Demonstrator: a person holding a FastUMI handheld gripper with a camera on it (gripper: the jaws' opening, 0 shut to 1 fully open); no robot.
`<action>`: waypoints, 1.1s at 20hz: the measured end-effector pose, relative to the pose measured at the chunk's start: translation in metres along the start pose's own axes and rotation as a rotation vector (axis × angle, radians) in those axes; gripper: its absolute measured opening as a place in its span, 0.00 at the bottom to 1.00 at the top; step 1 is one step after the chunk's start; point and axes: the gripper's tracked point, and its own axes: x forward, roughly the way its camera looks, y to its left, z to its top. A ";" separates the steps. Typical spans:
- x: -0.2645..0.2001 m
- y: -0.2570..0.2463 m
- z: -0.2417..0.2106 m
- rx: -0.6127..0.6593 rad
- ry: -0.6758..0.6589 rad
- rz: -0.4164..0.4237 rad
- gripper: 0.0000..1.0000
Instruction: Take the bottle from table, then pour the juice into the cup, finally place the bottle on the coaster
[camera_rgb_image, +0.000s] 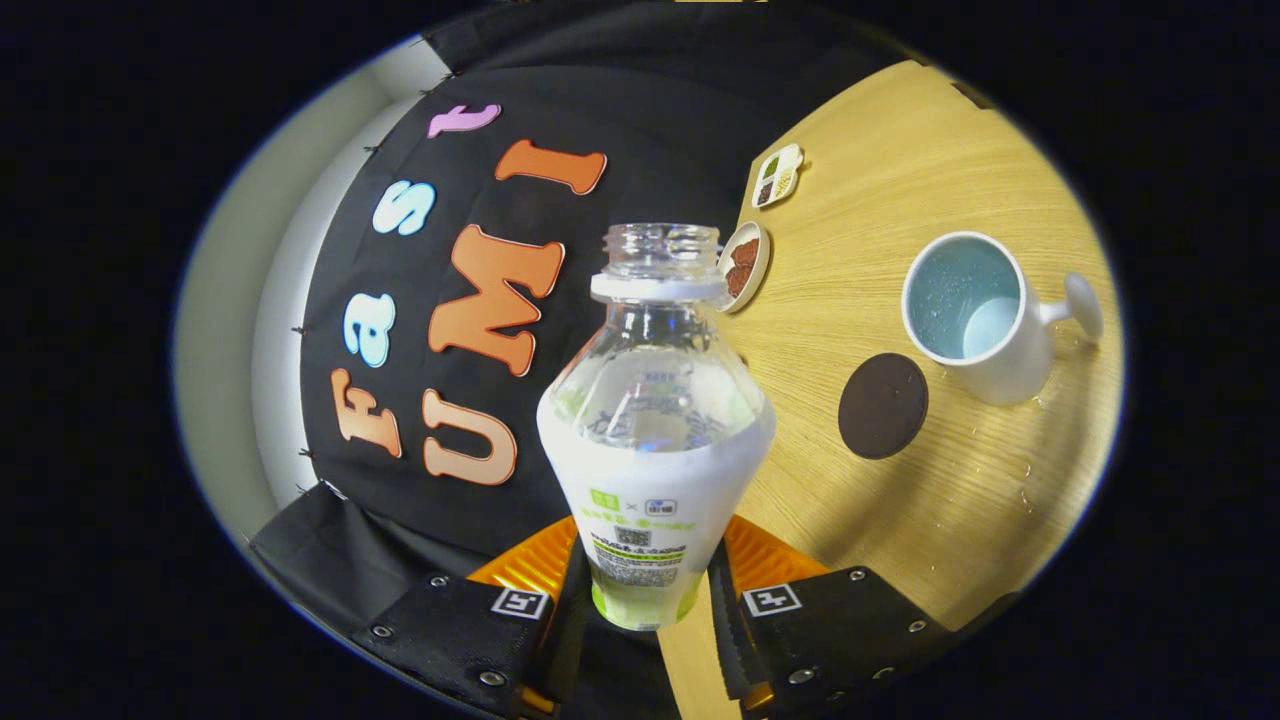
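A clear, uncapped bottle (655, 430) with a white label and a white neck ring is held between my two fingers; my gripper (645, 610) is shut on its lower body. The view is rolled, so the wooden table (900, 520) appears tilted beside the bottle. A white cup (975, 315) with a pale blue inside and a handle stands on the table, beyond and to the right of the bottle. A dark round coaster (883, 405) lies on the wood between the bottle and the cup. Water droplets speckle the cup's inside and the table near it.
Two small dishes sit at the table's far edge by the booth wall: a round one with brown food (744, 266) just beside the bottle's neck and a white divided one (777, 175) further off. Black cloth wall lies behind the bottle.
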 end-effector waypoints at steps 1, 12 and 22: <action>0.002 0.000 0.001 0.030 0.000 -0.001 0.56; 0.006 -0.008 -0.006 0.264 0.030 -0.051 0.56; 0.002 -0.017 0.004 0.416 0.013 -0.089 0.56</action>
